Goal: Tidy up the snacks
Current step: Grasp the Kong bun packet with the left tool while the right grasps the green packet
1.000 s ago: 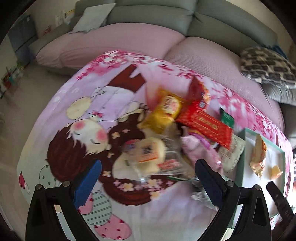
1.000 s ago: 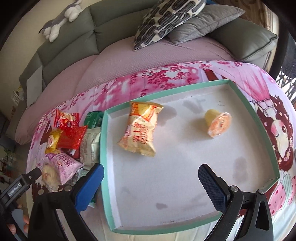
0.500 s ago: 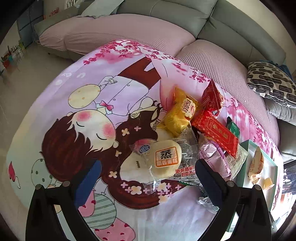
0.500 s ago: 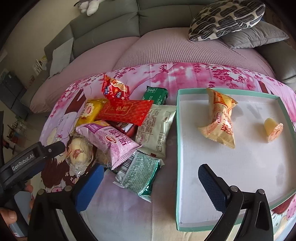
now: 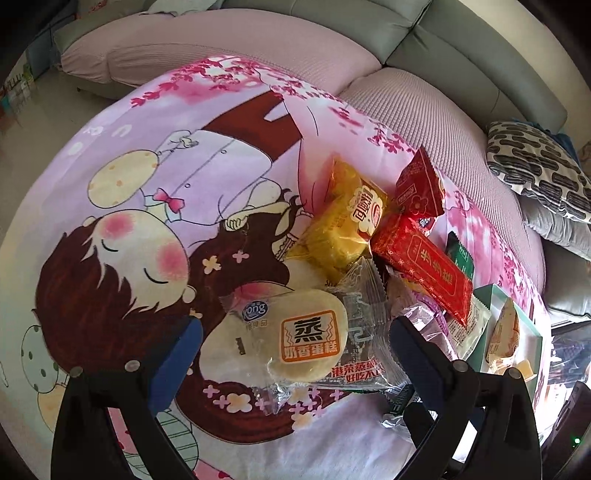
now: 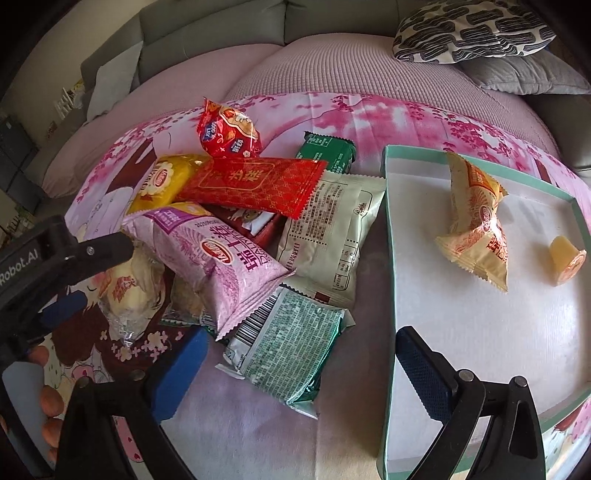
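A heap of snack packs lies on a pink cartoon-print cloth. My left gripper is open, its blue pads on either side of a pale steamed cake in clear wrap, not touching it. My right gripper is open above a green foil pack. Around it lie a purple pack, a cream pack, a long red pack, a yellow pack and a small red bag. A teal-rimmed tray holds an orange-and-cream pack and a jelly cup.
A sofa with pink seat cushions curves behind the cloth, with a patterned pillow on it. A hand holds the left gripper's handle at the left edge of the right wrist view. The bare floor lies left of the cloth.
My left gripper has come down and closer to the steamed cake, which now sits between its fingers. My right gripper has swung left from over the tray to over the snack heap.
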Tool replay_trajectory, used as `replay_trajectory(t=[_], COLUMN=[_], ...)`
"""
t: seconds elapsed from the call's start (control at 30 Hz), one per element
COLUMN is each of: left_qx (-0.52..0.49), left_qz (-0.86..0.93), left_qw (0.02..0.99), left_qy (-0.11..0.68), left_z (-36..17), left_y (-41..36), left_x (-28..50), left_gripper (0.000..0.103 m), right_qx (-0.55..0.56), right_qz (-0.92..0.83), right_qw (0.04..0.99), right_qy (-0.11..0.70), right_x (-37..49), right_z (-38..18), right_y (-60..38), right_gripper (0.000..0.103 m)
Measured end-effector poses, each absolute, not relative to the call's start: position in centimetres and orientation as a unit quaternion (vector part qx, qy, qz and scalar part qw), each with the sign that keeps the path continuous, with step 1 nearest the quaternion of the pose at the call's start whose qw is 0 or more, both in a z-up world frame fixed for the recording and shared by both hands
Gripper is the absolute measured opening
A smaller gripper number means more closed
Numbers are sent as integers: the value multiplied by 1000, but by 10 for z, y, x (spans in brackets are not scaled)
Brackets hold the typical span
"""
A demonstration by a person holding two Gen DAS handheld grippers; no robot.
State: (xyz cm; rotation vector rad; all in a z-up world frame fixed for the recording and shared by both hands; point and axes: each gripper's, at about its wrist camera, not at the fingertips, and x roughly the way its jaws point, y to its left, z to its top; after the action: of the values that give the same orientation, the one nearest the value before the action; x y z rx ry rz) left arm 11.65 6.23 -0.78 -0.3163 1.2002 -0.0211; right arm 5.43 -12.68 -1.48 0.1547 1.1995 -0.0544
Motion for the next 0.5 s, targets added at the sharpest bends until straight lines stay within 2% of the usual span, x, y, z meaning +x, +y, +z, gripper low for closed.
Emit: replay_trajectory(t=[0.5], left_qx=[-176], left_qz=[-5], left_qw=[789], left_qy=[589], left_z=[-26], left_y=[69], left_x=[120], left_gripper=[101], right_qx=[56], right_qz=[-32], right_qw=[829], right_qy=[555], right_x=[50], right_z=[0], right_y=[-122], right_gripper=[94])
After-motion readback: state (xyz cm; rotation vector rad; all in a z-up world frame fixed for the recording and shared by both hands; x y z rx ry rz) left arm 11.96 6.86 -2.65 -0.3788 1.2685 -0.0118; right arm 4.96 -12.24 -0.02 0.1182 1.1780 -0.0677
